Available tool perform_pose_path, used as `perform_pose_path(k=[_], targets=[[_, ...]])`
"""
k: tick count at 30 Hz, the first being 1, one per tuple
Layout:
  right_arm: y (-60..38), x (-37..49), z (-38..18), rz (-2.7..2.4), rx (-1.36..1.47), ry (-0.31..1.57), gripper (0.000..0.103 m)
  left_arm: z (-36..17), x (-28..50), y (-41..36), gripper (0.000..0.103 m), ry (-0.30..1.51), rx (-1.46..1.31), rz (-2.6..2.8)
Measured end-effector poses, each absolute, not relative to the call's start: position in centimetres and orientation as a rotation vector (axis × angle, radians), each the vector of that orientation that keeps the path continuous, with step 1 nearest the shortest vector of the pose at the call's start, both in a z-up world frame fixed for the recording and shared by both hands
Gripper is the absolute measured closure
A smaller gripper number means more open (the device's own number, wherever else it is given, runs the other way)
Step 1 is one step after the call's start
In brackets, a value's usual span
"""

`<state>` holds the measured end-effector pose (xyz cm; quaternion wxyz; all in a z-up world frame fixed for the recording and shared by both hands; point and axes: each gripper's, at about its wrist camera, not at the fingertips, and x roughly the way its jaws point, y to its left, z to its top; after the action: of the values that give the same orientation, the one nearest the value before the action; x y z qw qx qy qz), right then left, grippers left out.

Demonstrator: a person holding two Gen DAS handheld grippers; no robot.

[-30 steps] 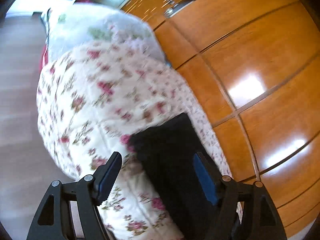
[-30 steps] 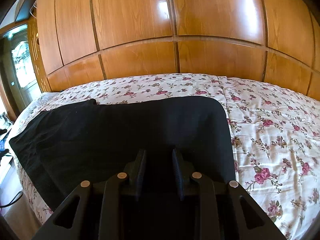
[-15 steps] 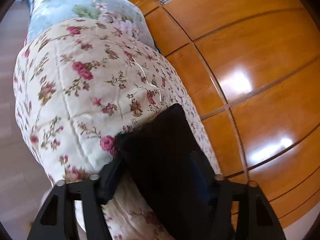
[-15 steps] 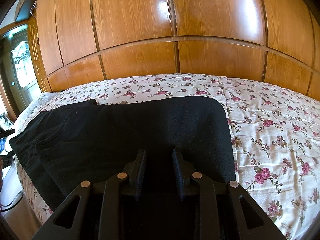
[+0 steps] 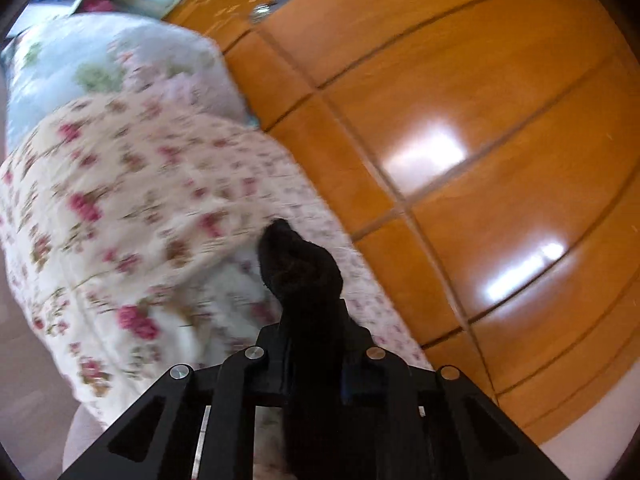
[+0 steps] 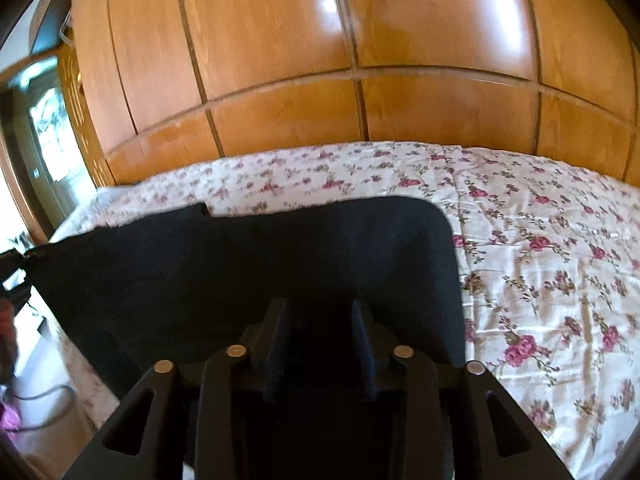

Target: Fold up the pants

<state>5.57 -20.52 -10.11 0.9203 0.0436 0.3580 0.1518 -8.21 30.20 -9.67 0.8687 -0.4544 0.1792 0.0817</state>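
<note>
Black pants (image 6: pixel 240 264) lie spread across a floral bedcover (image 6: pixel 540 260), their long edge running from left to right. In the left wrist view my left gripper (image 5: pixel 314 320) is closing on one end of the pants (image 5: pixel 298 268); a bunched black tuft sticks out past the fingers, raised off the cover (image 5: pixel 120 200). My right gripper (image 6: pixel 320 320) rests low over the near part of the pants. Its jaws are opening, with dark cloth lying in the gap between them; I cannot tell whether the pads touch it.
A glossy wooden wardrobe wall (image 6: pixel 320 40) runs close behind the bed. A pale flowered pillow (image 5: pixel 100 60) lies at the far end of the cover. The floor (image 5: pixel 24 400) drops off beside the bed's edge, and a bright doorway (image 6: pixel 44 128) shows on the left.
The left gripper went from wide open around the pants' end to pinched on it and lifted, bunching the cloth. The right gripper's fingers have spread slightly and it has stayed in place.
</note>
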Motion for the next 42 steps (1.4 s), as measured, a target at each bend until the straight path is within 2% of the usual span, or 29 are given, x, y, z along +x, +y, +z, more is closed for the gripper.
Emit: perform_pose_path(k=[5, 14, 22, 28, 42], targets=[[-21.7, 4.0, -8.6, 0.308, 0.144, 0.711, 0.061, -6.2, -7.3, 27.0, 0.087, 0.340, -0.879, 0.046], [-22.3, 4.2, -9.9, 0.316, 0.219, 0.783, 0.061, 0.1, -5.7, 17.8, 0.087, 0.301, -0.669, -0.222], [-25.0, 4.1, -9.1, 0.310, 0.376, 0.767, 0.061, 1.6, -5.1, 9.4, 0.087, 0.319, -0.540, -0.433], [-26.8, 4.3, -8.3, 0.255, 0.410, 0.737, 0.061, 0.3, -3.7, 4.0, 0.087, 0.385, -0.519, -0.553], [-31.2, 4.5, -6.5, 0.170, 0.522, 0.670, 0.061, -8.5, -1.6, -9.9, 0.086, 0.660, -0.261, -0.682]])
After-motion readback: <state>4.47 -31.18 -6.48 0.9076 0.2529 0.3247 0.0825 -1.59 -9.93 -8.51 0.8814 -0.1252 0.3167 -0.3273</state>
